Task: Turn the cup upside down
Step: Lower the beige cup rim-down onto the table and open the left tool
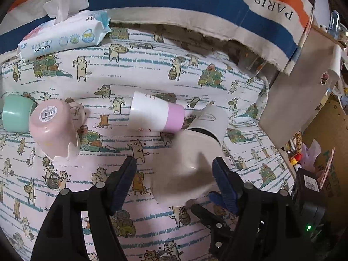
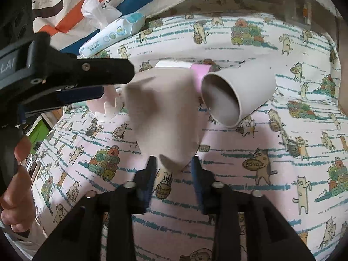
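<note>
A beige cup hangs blurred above the cat-print cloth, its narrow end between my right gripper's fingers, which are shut on it. It also shows in the left wrist view, between the spread fingers of my open left gripper; the right-hand blue pad is at its side. A white cup lies on its side behind it, mouth toward me. A white-and-pink cup lies on its side farther back.
A pink mug stands upside down at the left, with a green cup beside it. A baby wipes pack lies at the back left. A striped bag and a cardboard box border the cloth.
</note>
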{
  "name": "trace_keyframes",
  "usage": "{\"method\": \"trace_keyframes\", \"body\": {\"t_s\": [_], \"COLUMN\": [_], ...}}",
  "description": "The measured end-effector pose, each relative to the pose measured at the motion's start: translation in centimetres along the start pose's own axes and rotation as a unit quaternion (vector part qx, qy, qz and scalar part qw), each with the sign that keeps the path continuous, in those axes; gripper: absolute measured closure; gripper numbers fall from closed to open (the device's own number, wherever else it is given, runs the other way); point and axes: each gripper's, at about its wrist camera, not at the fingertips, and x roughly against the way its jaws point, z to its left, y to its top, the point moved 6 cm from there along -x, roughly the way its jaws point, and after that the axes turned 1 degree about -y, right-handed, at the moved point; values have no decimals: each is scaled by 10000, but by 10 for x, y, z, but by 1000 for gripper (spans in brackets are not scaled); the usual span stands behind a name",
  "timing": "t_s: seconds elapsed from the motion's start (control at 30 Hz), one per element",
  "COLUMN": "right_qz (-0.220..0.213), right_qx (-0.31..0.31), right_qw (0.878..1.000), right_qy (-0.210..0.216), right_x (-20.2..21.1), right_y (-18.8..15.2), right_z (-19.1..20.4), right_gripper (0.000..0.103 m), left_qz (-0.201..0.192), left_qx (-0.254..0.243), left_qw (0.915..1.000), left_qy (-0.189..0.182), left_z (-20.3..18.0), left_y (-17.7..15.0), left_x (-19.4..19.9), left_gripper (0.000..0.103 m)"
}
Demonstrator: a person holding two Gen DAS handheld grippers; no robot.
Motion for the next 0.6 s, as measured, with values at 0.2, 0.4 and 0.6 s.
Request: {"method": "trace_keyframes", "body": {"t_s": [0.2, 0.4, 0.6], "right_qz": [-241, -336, -541], "right_qx": [119, 177, 278], "right_qw": [9995, 9991, 9979], "right_qy": [-140, -204, -203], "right_x": [13, 18, 25], "right_y": [8, 14, 15], "right_z": [0, 1, 5], "right_gripper": [52, 52, 52], "left_qz": [-442, -1032, -1799], "left_qx": [-170, -341, -695], "left_qw": [9987, 9936, 9788], "left_qy": [162, 317, 684], "left_z": [2, 6, 11], "left_y": [3, 6, -1], "left_x": [17, 43, 72], "left_gripper": [27, 17, 2]}}
